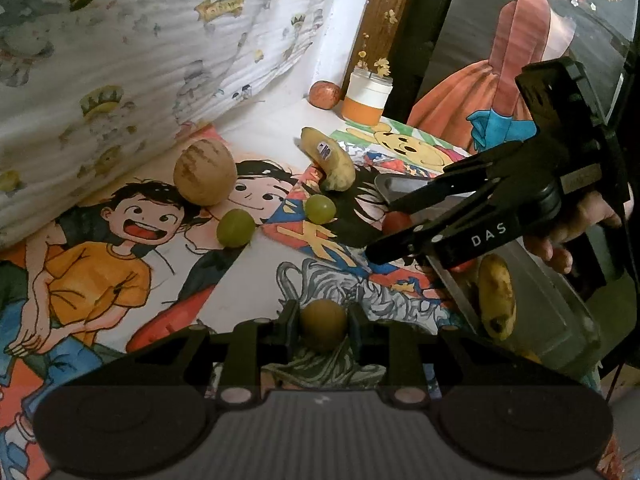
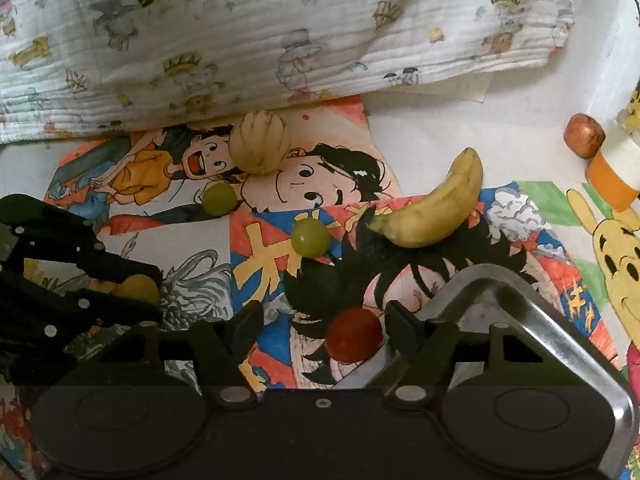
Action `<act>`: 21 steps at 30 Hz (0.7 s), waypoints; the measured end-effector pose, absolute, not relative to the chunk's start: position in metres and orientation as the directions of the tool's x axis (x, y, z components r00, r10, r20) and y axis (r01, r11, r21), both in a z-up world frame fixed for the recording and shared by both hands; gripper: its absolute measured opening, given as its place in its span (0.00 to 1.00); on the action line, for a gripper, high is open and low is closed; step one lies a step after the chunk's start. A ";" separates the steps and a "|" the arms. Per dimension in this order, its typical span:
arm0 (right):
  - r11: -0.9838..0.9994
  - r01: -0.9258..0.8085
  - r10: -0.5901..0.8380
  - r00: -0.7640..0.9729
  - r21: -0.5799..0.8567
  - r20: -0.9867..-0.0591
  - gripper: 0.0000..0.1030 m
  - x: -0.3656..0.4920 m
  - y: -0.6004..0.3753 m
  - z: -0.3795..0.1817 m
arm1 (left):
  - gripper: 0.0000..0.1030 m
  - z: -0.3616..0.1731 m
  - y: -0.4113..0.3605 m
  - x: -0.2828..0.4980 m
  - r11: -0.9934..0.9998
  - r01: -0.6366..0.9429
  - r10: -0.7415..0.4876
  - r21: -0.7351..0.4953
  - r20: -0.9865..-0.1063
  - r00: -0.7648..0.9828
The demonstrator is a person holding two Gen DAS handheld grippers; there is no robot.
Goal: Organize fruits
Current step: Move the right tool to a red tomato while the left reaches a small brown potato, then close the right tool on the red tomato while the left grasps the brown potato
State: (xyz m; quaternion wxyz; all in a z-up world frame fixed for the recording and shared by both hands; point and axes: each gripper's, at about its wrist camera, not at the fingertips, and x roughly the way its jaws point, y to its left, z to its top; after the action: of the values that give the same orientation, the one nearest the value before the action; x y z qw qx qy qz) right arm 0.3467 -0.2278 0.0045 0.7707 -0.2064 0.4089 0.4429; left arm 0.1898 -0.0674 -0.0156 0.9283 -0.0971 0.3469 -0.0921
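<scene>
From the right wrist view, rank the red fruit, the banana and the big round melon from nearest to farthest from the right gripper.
1. Red fruit: between the right gripper's fingers, by the metal tray's corner.
2. Banana: farther up, to the right.
3. Melon: farthest, against the printed cloth.

Cartoon sheets (image 2: pixel 280 184) spread flat over white surface (image 2: pixel 420 136), overlapping one another. Patterned cloth (image 2: pixel 240 32) along far edge, its hem lying over nearest sheet. Jar (image 1: pixel 367 98) with white lid and orange base upright at far right corner, against white wall (image 1: pixel 344 32); dried yellow flowers just behind it. Wooden post (image 1: pixel 390 4) beside wall. Painting (image 1: pixel 520 80) of figure in orange dress upright behind jar.
</scene>
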 end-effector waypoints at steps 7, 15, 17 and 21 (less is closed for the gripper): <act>0.514 -0.855 0.519 0.248 0.067 -0.818 0.52 0.339 -0.227 0.001 | 0.28 -0.016 -0.067 0.192 0.963 0.102 -0.240 -0.250 -0.624 0.744; 0.545 -0.836 0.529 0.286 0.061 -0.799 0.45 0.333 -0.223 0.000 | 0.28 -0.016 -0.066 0.191 0.961 0.096 -0.242 -0.259 -0.622 0.745; 0.550 -0.832 0.535 0.287 0.070 -0.795 0.44 0.332 -0.221 -0.001 | 0.28 -0.015 -0.066 0.190 0.961 0.093 -0.240 -0.259 -0.622 0.746; 0.551 -0.832 0.541 0.300 0.061 -0.786 0.36 0.329 -0.218 -0.002 | 0.28 -0.015 -0.065 0.189 0.962 0.087 -0.234 -0.257 -0.623 0.746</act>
State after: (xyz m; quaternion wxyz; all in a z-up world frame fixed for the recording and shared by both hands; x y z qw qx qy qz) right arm 0.3285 -0.2178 -0.0021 0.7851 -0.1830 0.3987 0.4372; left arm 0.1888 -0.0653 -0.0152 0.9284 -0.1064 0.3453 -0.0867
